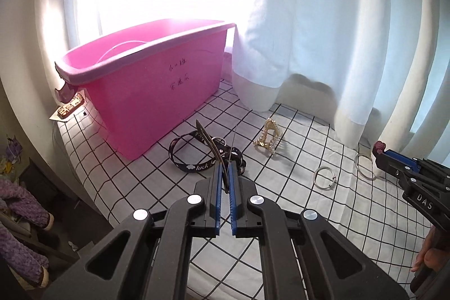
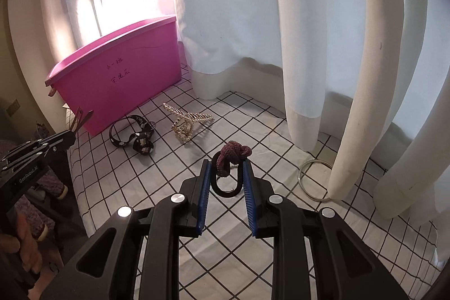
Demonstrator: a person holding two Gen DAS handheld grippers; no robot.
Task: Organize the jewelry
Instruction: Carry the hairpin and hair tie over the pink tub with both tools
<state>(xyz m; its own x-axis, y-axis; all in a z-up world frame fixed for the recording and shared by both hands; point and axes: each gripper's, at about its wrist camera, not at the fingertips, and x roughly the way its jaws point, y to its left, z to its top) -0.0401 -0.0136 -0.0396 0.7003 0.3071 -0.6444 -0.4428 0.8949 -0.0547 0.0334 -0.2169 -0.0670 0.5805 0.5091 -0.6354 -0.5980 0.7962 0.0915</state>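
Both grippers are hanging above the checked cloth [image 1: 295, 201] in front of the pink bin [image 1: 146, 75]. The left gripper [image 1: 224, 173] is pinching a thin flat hair clip [image 1: 209, 144] — its fingers nearly together on it. The right gripper [image 2: 227, 170] is clamping a black hair tie with a mauve knit knot [image 2: 234, 152]. Nearer the bin, a pearl claw clip [image 1: 268, 138] and a black printed band [image 1: 197, 156] are lying on the cloth — two metal rings [image 1: 324, 177] are sitting farther off.

curtains [image 2: 351, 75] white, hang to the tabletop | cloth [image 1: 337, 215] white with black grid, covers the table | purple knit item [image 1: 19, 204] left, below table edge | wall socket [image 2: 12, 107] far left
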